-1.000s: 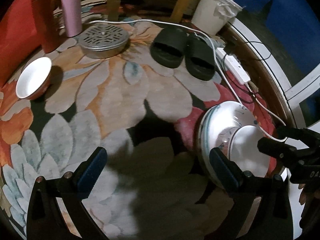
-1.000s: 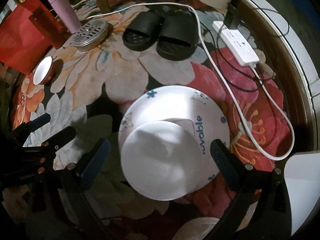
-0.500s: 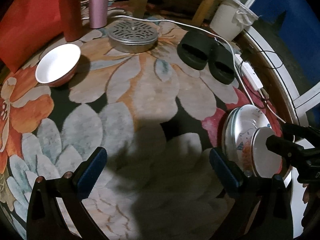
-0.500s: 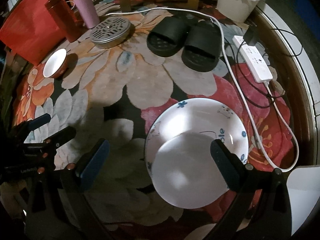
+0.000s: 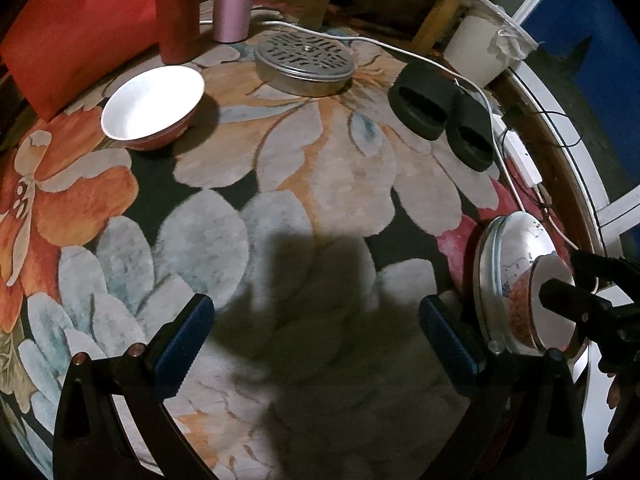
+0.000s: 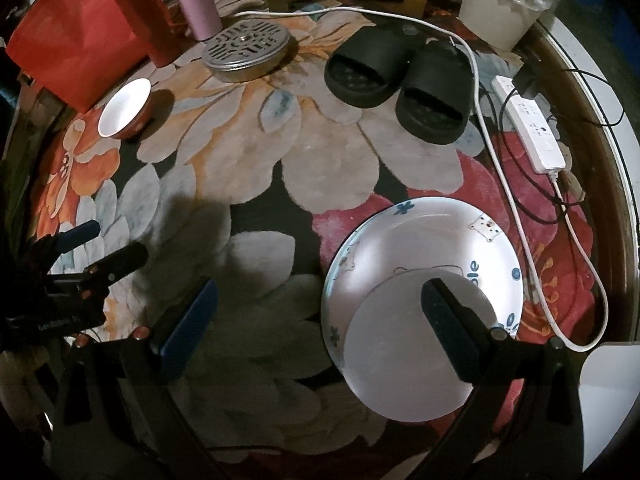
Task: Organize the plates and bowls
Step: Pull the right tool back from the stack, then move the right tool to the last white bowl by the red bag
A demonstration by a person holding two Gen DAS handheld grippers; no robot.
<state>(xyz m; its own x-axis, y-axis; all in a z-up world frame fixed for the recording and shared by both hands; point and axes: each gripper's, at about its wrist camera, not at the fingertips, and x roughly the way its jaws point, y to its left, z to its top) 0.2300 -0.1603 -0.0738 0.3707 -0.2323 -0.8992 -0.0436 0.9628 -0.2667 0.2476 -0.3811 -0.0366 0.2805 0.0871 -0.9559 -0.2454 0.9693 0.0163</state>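
A red bowl with a white inside point(image 6: 408, 344) sits in the patterned plate point(image 6: 424, 240) on the flowered rug point(image 6: 320, 160), right under the right gripper point(image 6: 320, 320), whose jaws stand wide apart and hold nothing. Ahead and to the left of the left gripper point(image 5: 316, 344), also spread wide and empty, a second red bowl point(image 5: 152, 104) rests on the rug. Beyond it stand a red tumbler point(image 5: 176, 4) and a pink one point(image 5: 232, 0), with a perforated metal tin point(image 5: 304, 60) and black slippers point(image 5: 444, 116) further to the gripper's right.

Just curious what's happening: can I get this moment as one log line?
left tool open, empty | right tool open above small bowl | small bowl in plate | red bowl apart on rug
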